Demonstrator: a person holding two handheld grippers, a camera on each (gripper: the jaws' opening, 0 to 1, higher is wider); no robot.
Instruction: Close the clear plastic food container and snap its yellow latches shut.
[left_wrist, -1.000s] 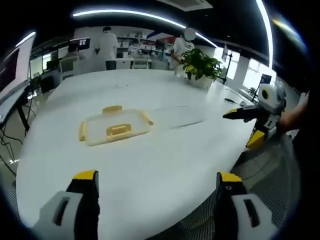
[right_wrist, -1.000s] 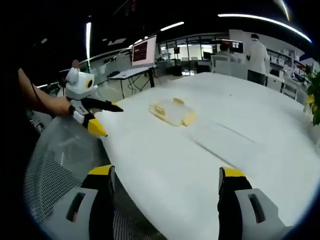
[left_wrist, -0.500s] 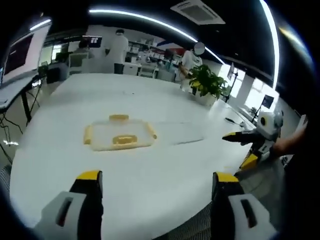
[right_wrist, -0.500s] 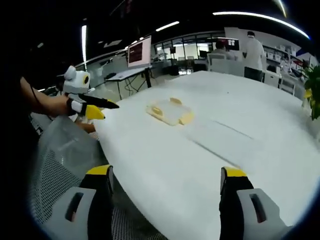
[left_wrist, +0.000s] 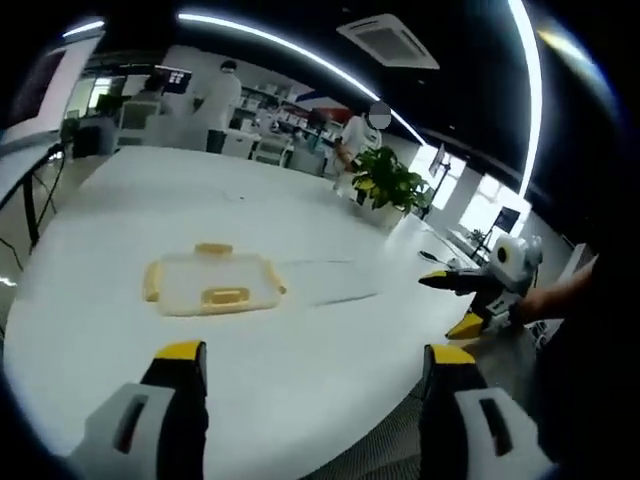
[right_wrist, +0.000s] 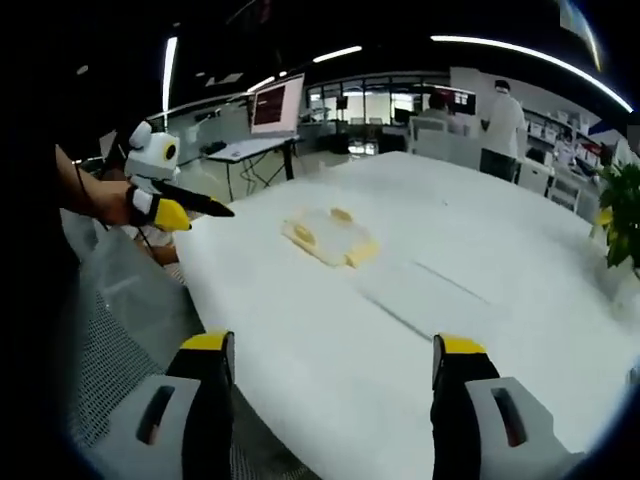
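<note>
— Ahead of my left gripper (left_wrist: 305, 385), well beyond its jaws, the clear plastic food container (left_wrist: 212, 284) lies flat on the white table (left_wrist: 330, 345). Its lid looks seated already, though I can't tell for sure from here.

— And the yellow latches (left_wrist: 224, 296)?

— I can make out 3 of them from the left gripper view, 1 on the near side facing me, 1 on the far side, 1 at the left end. They look splayed outward, so I judge none is snapped yet. That would be why the box sits alone mid-table: room to come at it from either side.

— How are you holding the tools?

— Both raised off the table near its edge, neither touching anything. My left gripper's jaws stand wide apart with nothing between them. My right gripper (right_wrist: 330, 400) is the same: spread, empty, aimed across the table at the container (right_wrist: 329, 238).

— Can each see the other?

— Yes. From the right gripper view, my left one (right_wrist: 160, 195) hangs off to the left, my hand around it. From the left gripper view, the right one (left_wrist: 480, 290) hovers to the right, by the potted plant (left_wrist: 385, 185) side.
</note>
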